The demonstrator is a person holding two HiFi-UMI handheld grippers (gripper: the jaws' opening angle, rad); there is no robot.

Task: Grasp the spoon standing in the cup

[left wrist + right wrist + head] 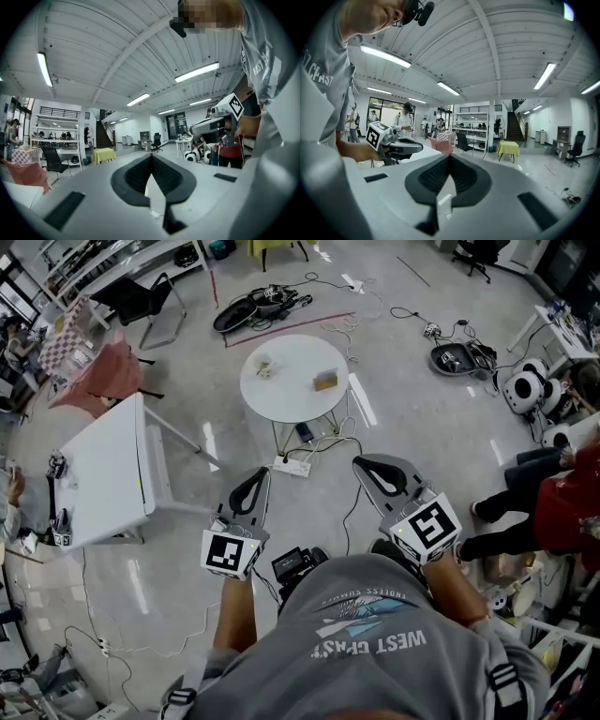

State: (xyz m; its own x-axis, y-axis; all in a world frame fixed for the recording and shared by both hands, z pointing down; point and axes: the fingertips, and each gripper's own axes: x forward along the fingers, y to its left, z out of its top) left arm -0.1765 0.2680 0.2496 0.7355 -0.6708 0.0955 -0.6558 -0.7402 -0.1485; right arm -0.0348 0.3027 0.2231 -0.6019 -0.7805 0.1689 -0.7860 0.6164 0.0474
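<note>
While the grey two-jaw left gripper (263, 474) and right gripper (363, 465) both hang with jaws pressed together on nothing, the small pale cup (265, 365) sits well ahead on the round white table (295, 399). It's straight out beyond the left gripper's tips, and ahead and leftward of the right one, so the left looks nearer. The spoon is too small to make out, though its handle should stand upright.

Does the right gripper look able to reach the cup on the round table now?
Probably not: the right gripper, jaws shut, sits by the body; the cup stands on the table across the floor. Only cables lie between.
</note>
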